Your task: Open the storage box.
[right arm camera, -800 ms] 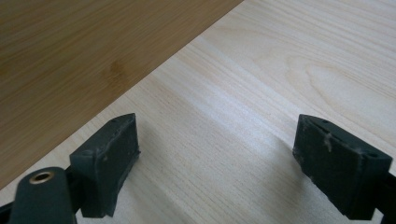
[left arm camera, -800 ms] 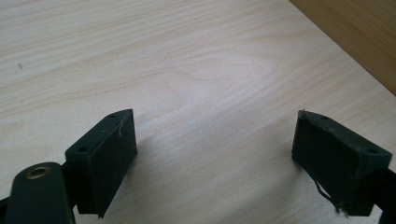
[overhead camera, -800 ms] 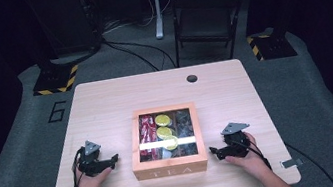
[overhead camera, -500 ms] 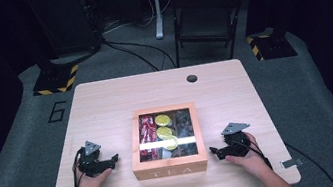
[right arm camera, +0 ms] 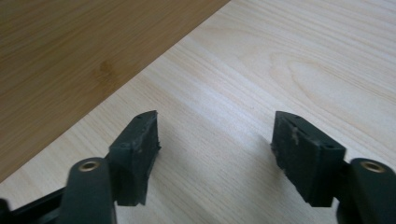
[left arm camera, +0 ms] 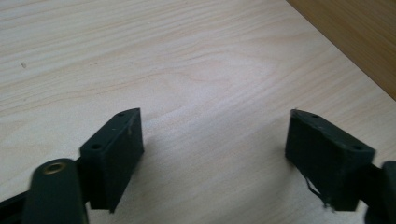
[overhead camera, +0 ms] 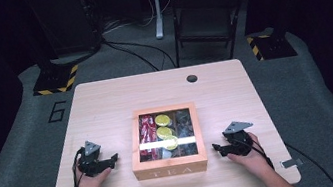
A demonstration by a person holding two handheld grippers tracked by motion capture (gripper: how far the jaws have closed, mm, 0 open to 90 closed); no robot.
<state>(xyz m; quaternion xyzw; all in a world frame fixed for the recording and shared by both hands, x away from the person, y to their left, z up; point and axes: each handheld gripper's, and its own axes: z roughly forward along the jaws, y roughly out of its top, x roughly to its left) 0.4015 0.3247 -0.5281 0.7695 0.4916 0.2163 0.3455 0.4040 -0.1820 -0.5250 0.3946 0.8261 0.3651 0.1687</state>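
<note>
A wooden tea box (overhead camera: 170,166) with a clear lid stands at the middle of the table, near the front edge. Through the lid I see red packets (overhead camera: 147,129), yellow round packets (overhead camera: 164,132) and dark ones (overhead camera: 183,124). My left gripper (overhead camera: 112,159) rests on the tabletop left of the box, pointing at it, jaws open on bare wood (left arm camera: 215,135). The box's side (left arm camera: 355,42) is at the upper right of the left gripper view. My right gripper (overhead camera: 217,150) rests right of the box, open and empty (right arm camera: 215,140), with the box's wall (right arm camera: 70,60) at upper left.
The light wood table (overhead camera: 106,108) has a round cable hole (overhead camera: 192,78) at the back. A folding chair (overhead camera: 205,16) and stand bases with yellow-black stripes (overhead camera: 56,78) stand on the grey floor behind the table.
</note>
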